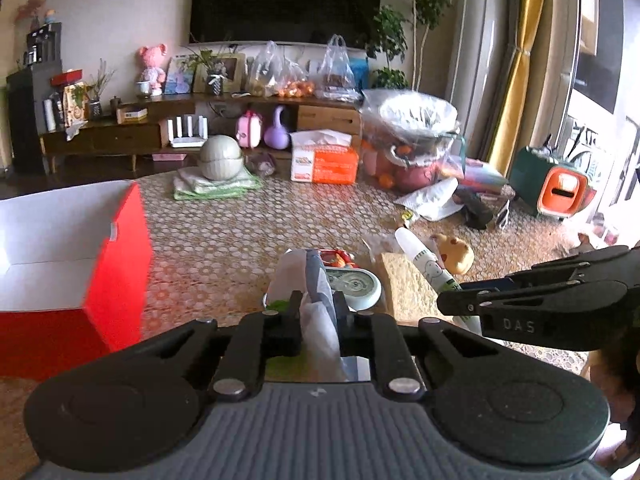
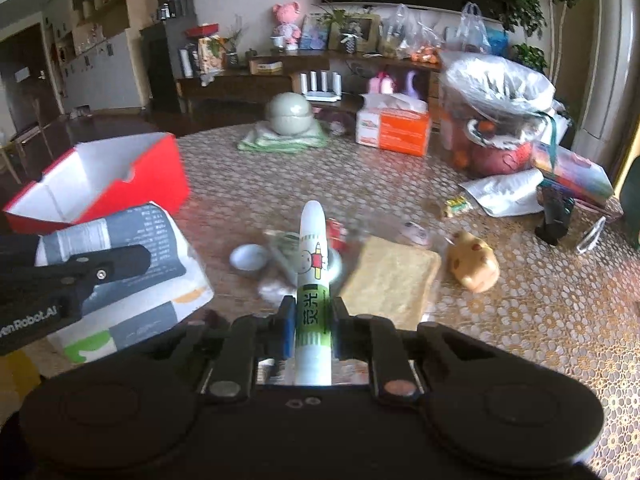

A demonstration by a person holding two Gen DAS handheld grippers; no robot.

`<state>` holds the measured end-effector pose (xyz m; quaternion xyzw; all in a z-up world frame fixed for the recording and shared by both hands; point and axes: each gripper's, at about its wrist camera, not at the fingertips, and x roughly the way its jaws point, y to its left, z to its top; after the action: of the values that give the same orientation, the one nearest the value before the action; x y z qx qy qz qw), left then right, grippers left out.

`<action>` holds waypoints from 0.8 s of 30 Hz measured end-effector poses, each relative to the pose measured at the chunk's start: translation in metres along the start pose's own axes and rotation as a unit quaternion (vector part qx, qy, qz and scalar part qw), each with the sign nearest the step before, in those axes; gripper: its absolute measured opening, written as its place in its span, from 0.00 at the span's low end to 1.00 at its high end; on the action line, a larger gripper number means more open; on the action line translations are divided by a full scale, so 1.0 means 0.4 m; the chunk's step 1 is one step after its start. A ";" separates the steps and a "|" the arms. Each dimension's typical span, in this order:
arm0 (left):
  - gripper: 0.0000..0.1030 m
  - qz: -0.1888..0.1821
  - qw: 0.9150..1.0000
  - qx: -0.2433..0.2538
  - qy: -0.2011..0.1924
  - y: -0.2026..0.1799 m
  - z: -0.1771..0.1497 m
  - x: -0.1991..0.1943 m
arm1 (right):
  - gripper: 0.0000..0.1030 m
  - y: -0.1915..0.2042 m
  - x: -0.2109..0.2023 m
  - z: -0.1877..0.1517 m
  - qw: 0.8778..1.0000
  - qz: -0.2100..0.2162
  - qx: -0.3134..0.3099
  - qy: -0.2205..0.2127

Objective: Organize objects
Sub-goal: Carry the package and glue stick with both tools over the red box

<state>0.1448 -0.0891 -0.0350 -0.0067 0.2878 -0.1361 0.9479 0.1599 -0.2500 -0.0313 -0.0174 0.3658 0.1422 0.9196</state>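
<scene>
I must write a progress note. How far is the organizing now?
Nothing looks done: the red box shows empty. In hand: the left gripper holds a pouch, the right gripper a marker. Left on the table: sponge, yellow toy, small dish.

You face pale wall (image 1: 120, 8) with big dark TV (image 1: 286, 0) mounted above low dark wood cabinet (image 1: 120, 136). Leafy potted tree (image 1: 416, 20) stands right of TV, beside tall white floor unit (image 1: 476, 52). Yellow curtain (image 1: 520, 64) hangs at bright window (image 1: 600, 60) on your right; daylight enters there. Round table (image 2: 540, 320) under patterned lace cloth fills foreground. Dark floor (image 2: 104, 120) and doorway (image 2: 24, 76) far left.
</scene>
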 end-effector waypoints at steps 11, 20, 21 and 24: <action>0.13 0.011 0.999 -0.011 -0.034 0.134 0.013 -0.171 | 0.17 0.197 -0.053 0.084 0.997 0.060 -0.042 -0.007; 0.13 0.048 0.997 -0.015 -0.060 0.282 0.031 -0.260 | 0.17 0.355 -0.015 0.166 0.993 0.092 -0.075 -0.005; 0.13 0.053 0.997 -0.015 -0.062 0.299 0.033 -0.266 | 0.17 0.372 -0.007 0.175 0.992 0.097 -0.078 -0.004; 0.13 0.072 0.995 -0.010 -0.068 0.352 0.041 -0.279 | 0.17 0.416 0.020 0.201 0.991 0.103 -0.085 -0.002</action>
<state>0.1004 0.0747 0.0266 -0.0049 0.2237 -0.0637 0.9726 0.1735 -0.0775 0.0340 -0.0572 0.3506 0.2671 0.8958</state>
